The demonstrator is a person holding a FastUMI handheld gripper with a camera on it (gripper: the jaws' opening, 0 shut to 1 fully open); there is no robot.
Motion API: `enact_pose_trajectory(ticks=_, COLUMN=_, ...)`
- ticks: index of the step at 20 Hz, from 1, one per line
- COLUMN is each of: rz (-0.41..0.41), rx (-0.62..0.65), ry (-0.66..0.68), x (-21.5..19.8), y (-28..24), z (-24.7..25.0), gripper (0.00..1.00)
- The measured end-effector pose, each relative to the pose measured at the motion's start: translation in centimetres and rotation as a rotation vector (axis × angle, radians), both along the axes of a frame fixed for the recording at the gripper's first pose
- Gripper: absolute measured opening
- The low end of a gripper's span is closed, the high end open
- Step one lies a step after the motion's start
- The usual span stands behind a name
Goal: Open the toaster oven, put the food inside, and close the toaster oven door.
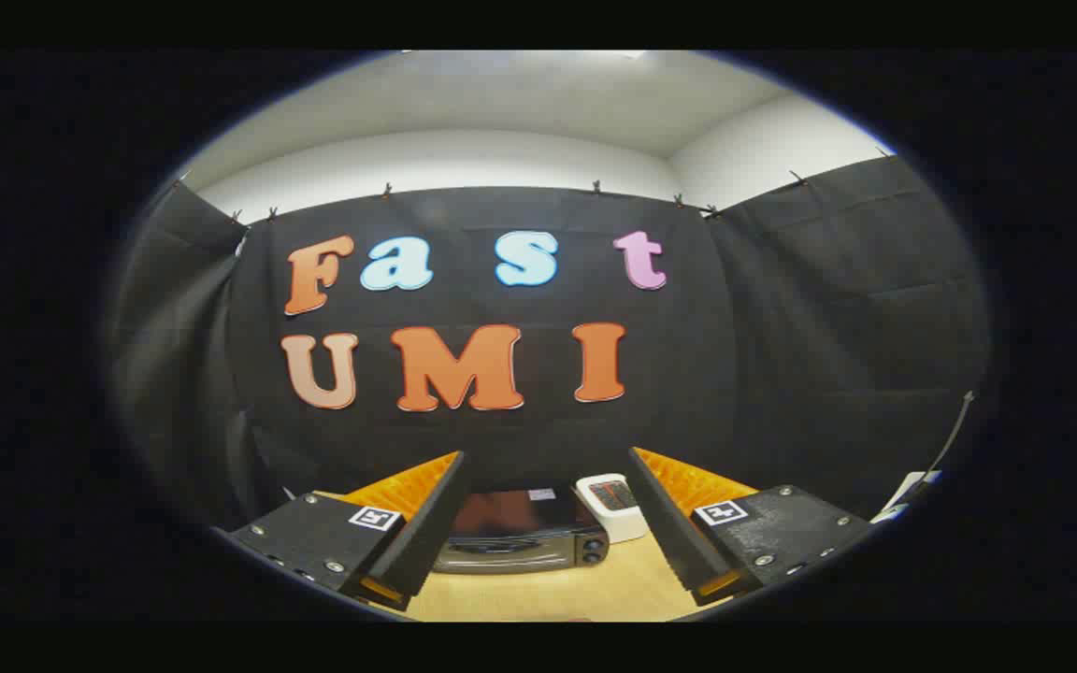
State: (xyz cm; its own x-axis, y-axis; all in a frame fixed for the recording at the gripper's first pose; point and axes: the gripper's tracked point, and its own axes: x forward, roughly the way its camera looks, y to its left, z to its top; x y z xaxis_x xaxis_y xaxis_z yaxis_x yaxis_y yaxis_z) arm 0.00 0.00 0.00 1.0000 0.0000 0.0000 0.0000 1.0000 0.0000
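Toaster oven [520,540] low centre, door shut, untouched; food unseen; gripper [548,523] spread wide, holding nothing; everything left.

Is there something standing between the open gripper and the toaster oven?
Nothing visible. The gripper is open, and only bare wooden tabletop lies before the dark toaster oven. A small white device sits beside the oven.

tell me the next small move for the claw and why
Probably ease the claw forward and down toward the toaster oven. Its fingers stand wide apart with nothing between them, the oven sits beyond them on the wooden table with its door apparently shut, so reaching the door comes first.
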Motion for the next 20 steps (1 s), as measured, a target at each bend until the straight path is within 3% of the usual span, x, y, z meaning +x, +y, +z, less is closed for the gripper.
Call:
enact_pose_trajectory(ticks=6, rz=0.099, rx=-0.007, ry=0.024, x=1.1, y=4.1, z=-1.0, gripper=0.99)
enact_pose_trajectory(ticks=20, rz=0.102, rx=0.017, ry=0.012, x=1.9, y=3.9, z=-1.9, gripper=0.99)
